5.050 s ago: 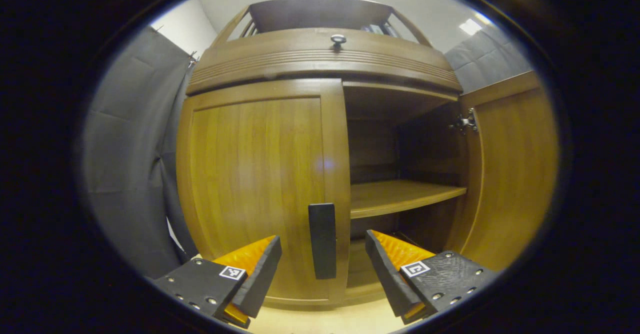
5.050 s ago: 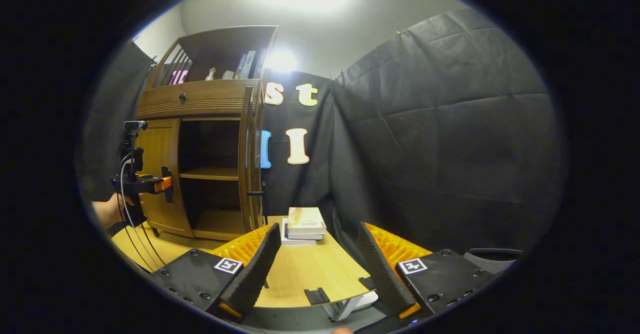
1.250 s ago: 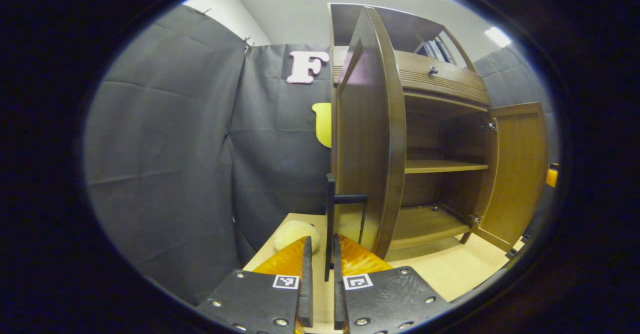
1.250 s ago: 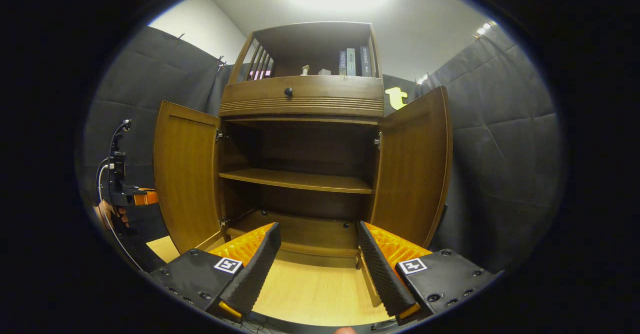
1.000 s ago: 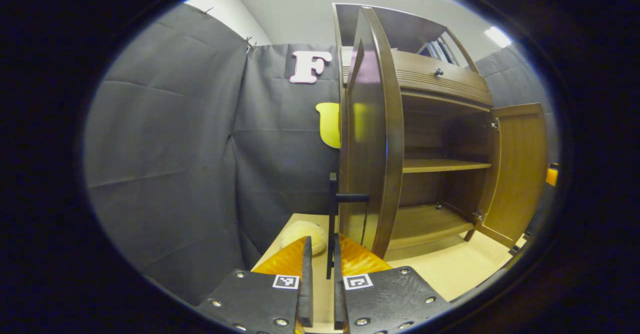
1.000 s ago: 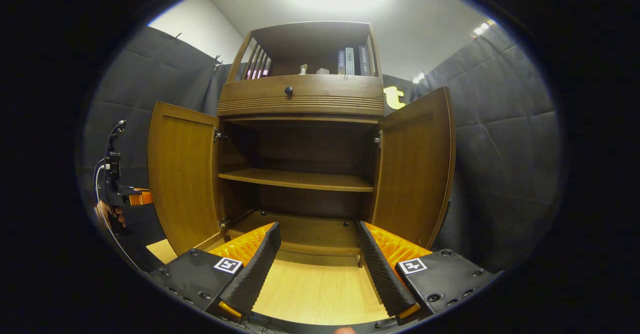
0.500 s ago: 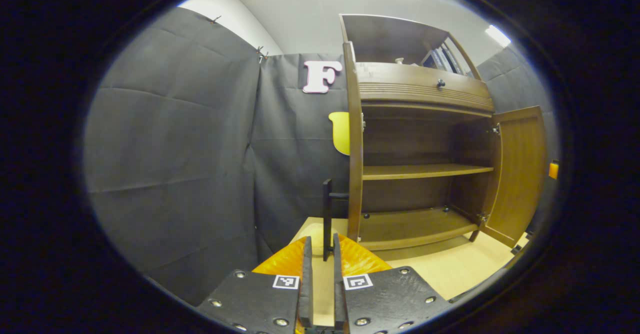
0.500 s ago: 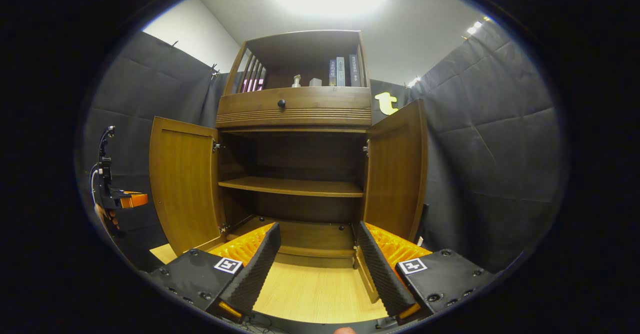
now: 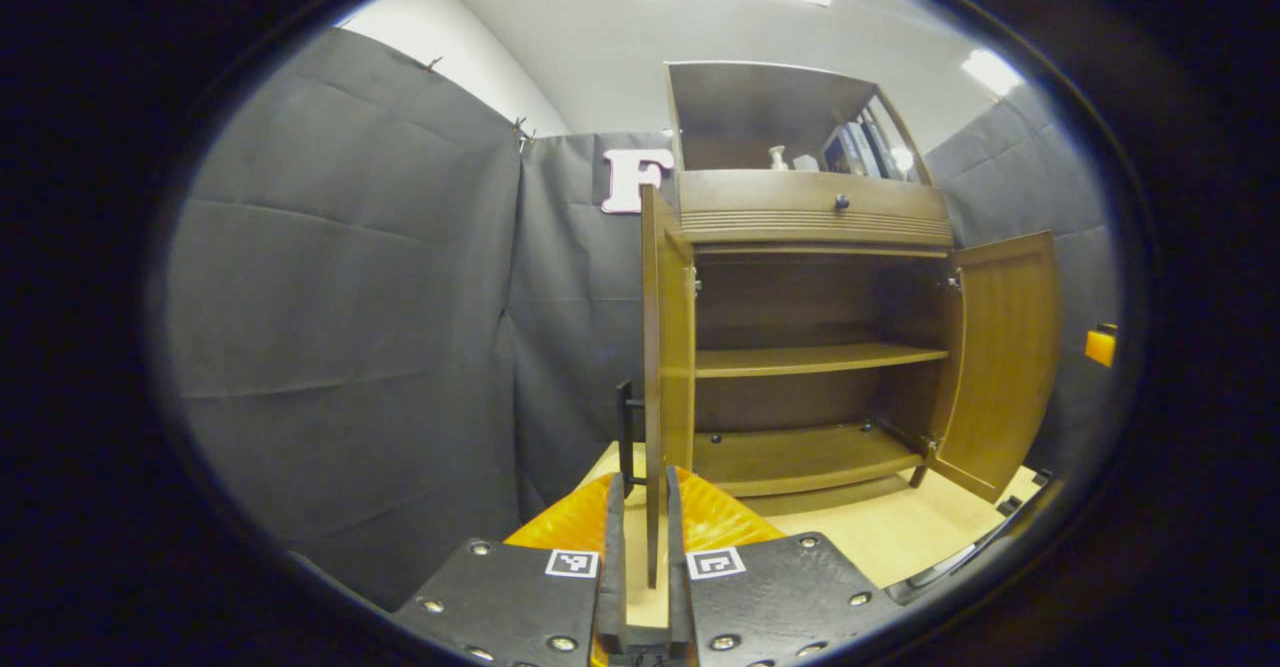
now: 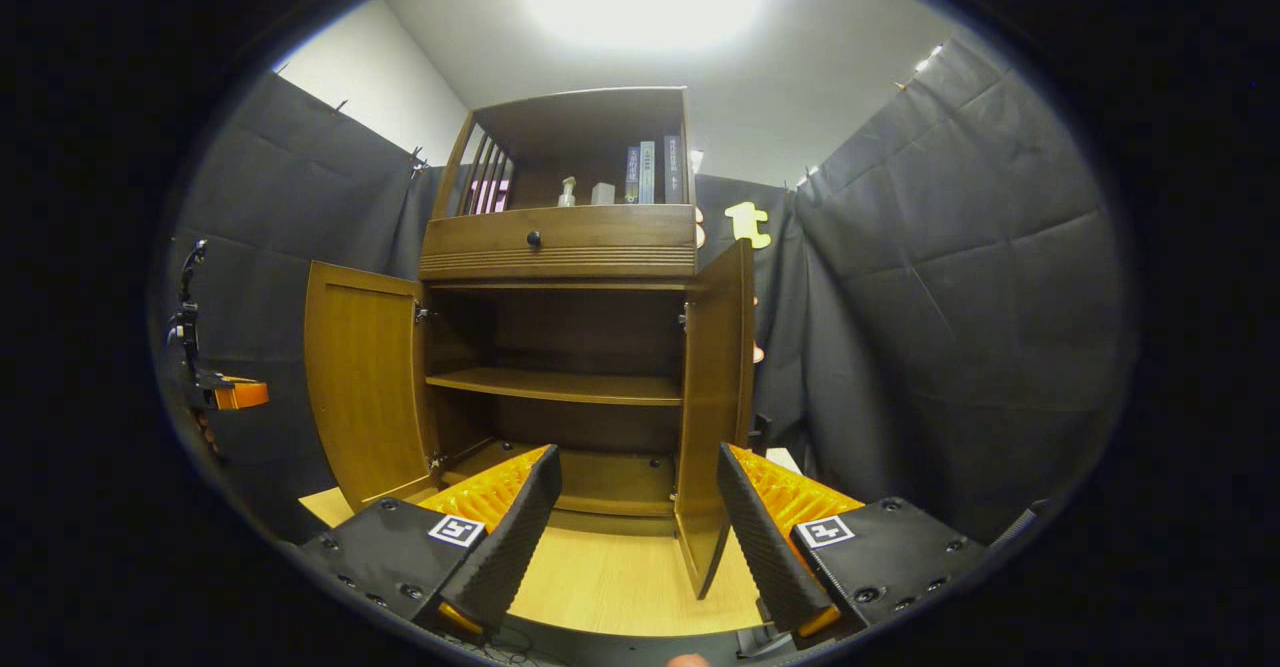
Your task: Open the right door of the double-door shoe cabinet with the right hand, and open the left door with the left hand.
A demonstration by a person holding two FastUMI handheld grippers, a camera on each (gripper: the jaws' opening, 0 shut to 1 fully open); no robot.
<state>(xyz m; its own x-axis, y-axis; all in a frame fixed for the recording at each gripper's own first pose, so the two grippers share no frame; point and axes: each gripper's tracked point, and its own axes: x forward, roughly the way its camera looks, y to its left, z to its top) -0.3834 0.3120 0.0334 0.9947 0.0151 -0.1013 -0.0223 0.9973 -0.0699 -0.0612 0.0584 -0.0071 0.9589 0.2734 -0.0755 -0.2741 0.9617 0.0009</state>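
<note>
The left tool (image 9: 640,557), level, pinched the left door (image 9: 655,367) edge-on, while the right tool (image 10: 635,527) gaped before the cabinet (image 10: 560,347).

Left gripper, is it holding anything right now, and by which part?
Likely nothing: the left gripper sits apart from the left door, not on its handle.
</note>
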